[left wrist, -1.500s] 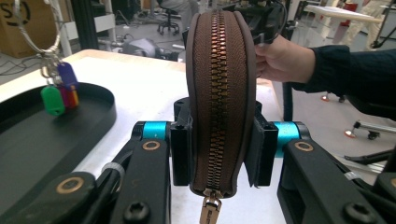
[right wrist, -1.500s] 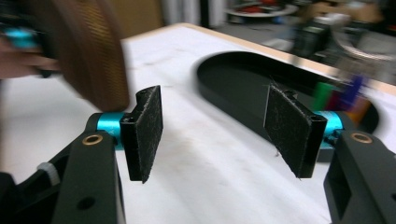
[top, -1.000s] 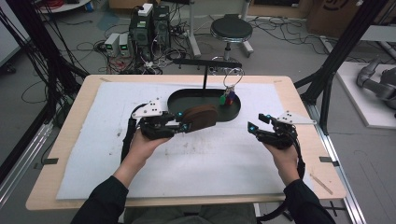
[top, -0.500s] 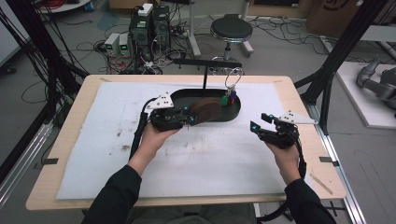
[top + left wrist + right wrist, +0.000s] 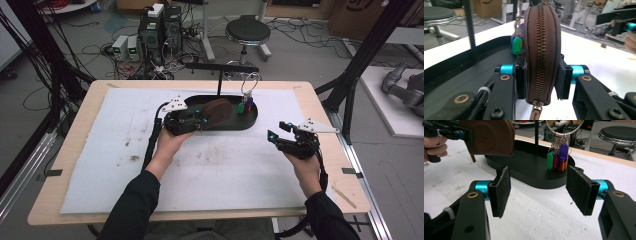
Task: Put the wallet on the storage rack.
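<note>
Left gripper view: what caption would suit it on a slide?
The left gripper clamps a brown zippered pouch on edge above a black tray, coloured key tags hanging behind.

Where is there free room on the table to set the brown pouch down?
The white mat lies bare between the black tray and the near table edge, between the two forearms. The strip left of the left tool is bare too. It is crowded on the tray's right end, where the key tags hang by the brown pouch. The right tool is open.
</note>
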Motion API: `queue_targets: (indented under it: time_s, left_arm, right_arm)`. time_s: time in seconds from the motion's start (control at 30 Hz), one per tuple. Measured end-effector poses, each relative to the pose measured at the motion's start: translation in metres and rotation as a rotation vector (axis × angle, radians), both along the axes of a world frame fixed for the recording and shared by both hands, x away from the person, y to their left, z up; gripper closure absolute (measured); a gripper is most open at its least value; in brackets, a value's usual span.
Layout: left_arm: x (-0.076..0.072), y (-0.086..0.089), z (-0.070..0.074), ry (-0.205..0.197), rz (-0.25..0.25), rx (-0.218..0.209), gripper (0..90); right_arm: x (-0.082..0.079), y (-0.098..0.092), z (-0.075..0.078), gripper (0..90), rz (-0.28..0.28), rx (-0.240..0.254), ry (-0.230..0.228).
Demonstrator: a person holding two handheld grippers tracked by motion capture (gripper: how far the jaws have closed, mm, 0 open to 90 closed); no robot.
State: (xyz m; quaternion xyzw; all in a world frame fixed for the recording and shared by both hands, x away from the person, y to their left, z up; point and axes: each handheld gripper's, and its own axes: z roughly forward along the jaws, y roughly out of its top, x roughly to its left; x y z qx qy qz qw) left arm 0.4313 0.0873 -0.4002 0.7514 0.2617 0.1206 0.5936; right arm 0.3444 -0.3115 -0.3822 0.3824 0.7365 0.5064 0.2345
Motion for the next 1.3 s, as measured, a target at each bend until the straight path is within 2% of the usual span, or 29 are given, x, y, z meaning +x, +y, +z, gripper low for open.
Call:
queue_targets:
  time_s: [0.23, 0.47, 0.6, 0.73, 0.93, 1.2, 1.3]
  left_arm:
    - [0.013, 0.001, -0.012, 0.031, 0.06, -0.017, 67.5]
    - [0.028, -0.014, -0.016, 0.062, 0.069, 0.025, 67.5]
    - [0.035, -0.02, -0.021, 0.075, 0.086, 0.019, 67.5]
    - [0.041, -0.023, -0.028, 0.076, 0.117, 0.011, 67.8]
    - [0.046, -0.027, -0.036, 0.07, 0.133, 0.056, 68.0]
    - [0.05, -0.029, -0.044, 0.088, 0.155, 0.045, 67.9]
    - [0.05, -0.031, -0.046, 0.083, 0.159, 0.045, 67.8]
  right_arm:
    - [0.001, 0.0, 0.0, 37.6, 0.001, 0.0, -0.001]
    - [0.001, 0.001, -0.001, 37.6, 0.007, -0.003, 0.001]
    - [0.001, 0.0, -0.001, 37.6, 0.006, 0.0, 0.005]
    - [0.0, -0.002, -0.001, 37.6, 0.004, -0.004, 0.001]
    - [0.0, -0.003, -0.001, 37.6, 0.003, -0.003, 0.002]
    - [0.0, -0.001, -0.001, 37.6, 0.005, -0.011, 0.0]
    - [0.0, -0.001, -0.001, 37.6, 0.005, -0.008, 0.001]
